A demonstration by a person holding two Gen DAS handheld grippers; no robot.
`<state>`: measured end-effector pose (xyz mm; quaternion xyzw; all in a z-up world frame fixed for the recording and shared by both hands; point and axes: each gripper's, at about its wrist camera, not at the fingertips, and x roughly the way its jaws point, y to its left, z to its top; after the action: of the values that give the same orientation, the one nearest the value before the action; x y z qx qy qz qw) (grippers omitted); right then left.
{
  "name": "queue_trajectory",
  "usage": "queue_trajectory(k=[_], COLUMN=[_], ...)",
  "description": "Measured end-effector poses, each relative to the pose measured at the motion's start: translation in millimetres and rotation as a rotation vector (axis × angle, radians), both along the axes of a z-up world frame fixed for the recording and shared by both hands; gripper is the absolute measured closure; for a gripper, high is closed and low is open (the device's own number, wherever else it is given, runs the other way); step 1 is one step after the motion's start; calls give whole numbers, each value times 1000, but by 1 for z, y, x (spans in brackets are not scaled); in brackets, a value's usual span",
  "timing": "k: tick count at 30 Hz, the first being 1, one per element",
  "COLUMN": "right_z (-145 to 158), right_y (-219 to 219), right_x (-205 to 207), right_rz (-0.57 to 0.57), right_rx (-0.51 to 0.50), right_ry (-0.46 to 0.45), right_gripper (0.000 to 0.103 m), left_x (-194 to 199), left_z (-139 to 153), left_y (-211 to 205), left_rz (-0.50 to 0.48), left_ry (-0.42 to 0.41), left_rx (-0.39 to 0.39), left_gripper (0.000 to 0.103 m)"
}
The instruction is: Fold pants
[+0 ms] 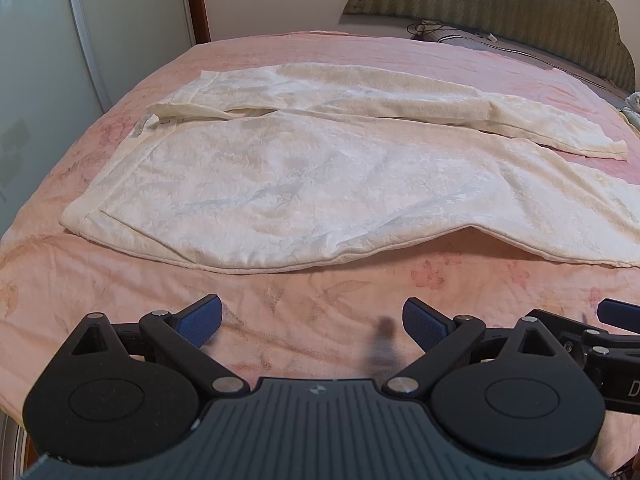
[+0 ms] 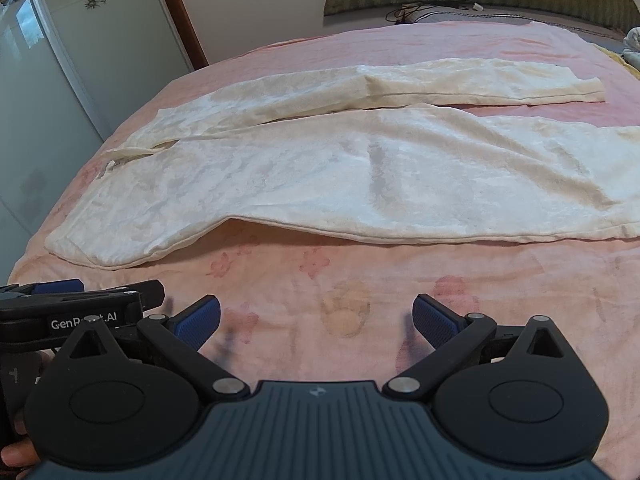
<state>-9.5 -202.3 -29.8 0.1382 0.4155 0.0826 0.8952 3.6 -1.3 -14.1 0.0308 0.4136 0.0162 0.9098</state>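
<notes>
Cream white pants (image 1: pixel 304 176) lie spread flat on the pink bed, waistband to the left, both legs running to the right; they also show in the right wrist view (image 2: pixel 360 168). The far leg (image 2: pixel 460 80) lies apart from the near leg. My left gripper (image 1: pixel 312 320) is open and empty, low over the bedspread in front of the pants' near edge. My right gripper (image 2: pixel 316 320) is open and empty too, beside the left one, short of the near leg's edge. The right gripper's side shows in the left wrist view (image 1: pixel 616 316), and the left gripper's side in the right wrist view (image 2: pixel 80 312).
The pink floral bedspread (image 2: pixel 344 280) covers the bed. A green padded headboard (image 1: pixel 500 4) stands at the back with cables (image 1: pixel 432 28) before it. A grey wardrobe door (image 1: pixel 44 80) stands at the left. A crumpled cloth (image 2: pixel 633 46) lies at the far right.
</notes>
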Motion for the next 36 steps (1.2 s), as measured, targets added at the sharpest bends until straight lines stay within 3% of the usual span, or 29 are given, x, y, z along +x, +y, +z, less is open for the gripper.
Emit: queue_trajectory(k=[36], right_z=[-2], right_y=[-7], right_x=[3], right_rz=[-15], right_rx=[1], right_ry=[11], right_gripper=[0], left_x=[1], left_z=[-6], left_y=[12], left_rz=[10], left_ry=[13], left_rx=[-6], left_gripper=[5])
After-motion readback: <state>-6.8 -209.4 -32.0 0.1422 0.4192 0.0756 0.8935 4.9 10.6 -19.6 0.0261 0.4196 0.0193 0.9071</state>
